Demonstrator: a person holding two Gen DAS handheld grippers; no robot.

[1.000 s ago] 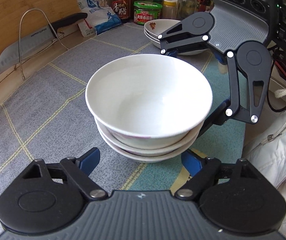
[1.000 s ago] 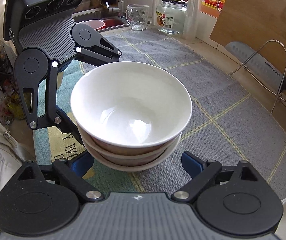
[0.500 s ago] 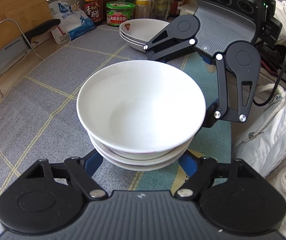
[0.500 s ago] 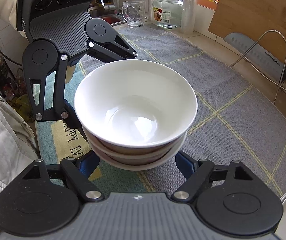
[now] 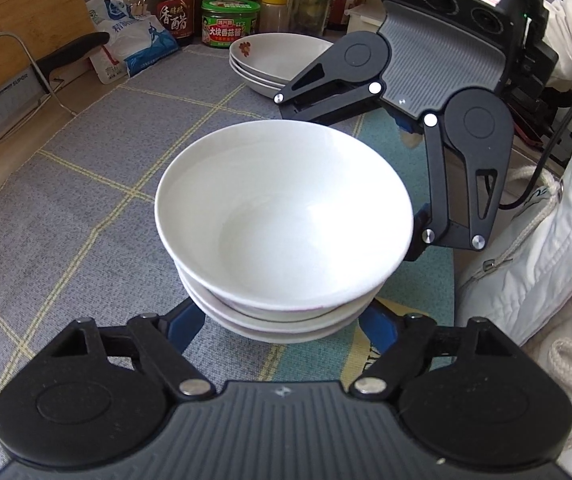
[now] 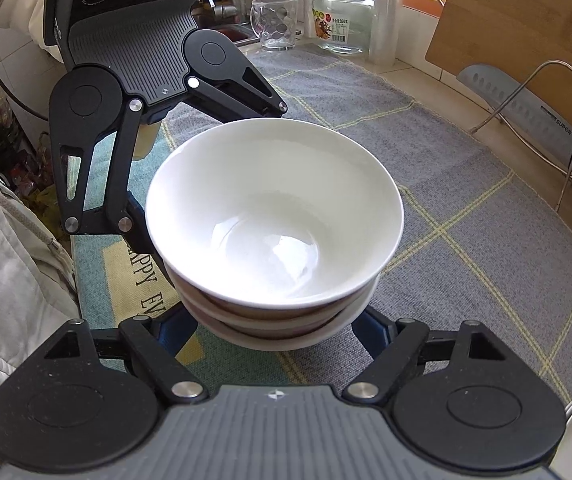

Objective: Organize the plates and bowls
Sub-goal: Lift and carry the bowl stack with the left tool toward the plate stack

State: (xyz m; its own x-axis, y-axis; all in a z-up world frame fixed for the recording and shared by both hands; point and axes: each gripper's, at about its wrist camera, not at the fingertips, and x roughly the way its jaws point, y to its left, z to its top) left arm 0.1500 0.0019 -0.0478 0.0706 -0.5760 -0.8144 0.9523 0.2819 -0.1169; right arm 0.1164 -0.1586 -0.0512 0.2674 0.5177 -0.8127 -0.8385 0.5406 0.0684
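Observation:
A stack of three white bowls stands on the grey checked cloth. My left gripper straddles the base of the stack. Its jaws are easing open, while the blue fingers still touch the lowest bowl on both sides. From the opposite side my right gripper is shut on the same lowest bowl, its tips hidden under the rims. Each gripper shows in the other's view: the right gripper and the left gripper. A second stack of shallow flowered bowls sits farther back.
A knife in a wire rack leans on a wooden board along the wall. Bottles, a green-lidded jar, a bag, a glass mug and a glass jar line the counter's back. A person's white jacket is close beside the stack.
Both grippers' blue fingers have closed in from clear of the stack to its lowest bowl. The left view has swung, bringing the flowered bowls more into sight.

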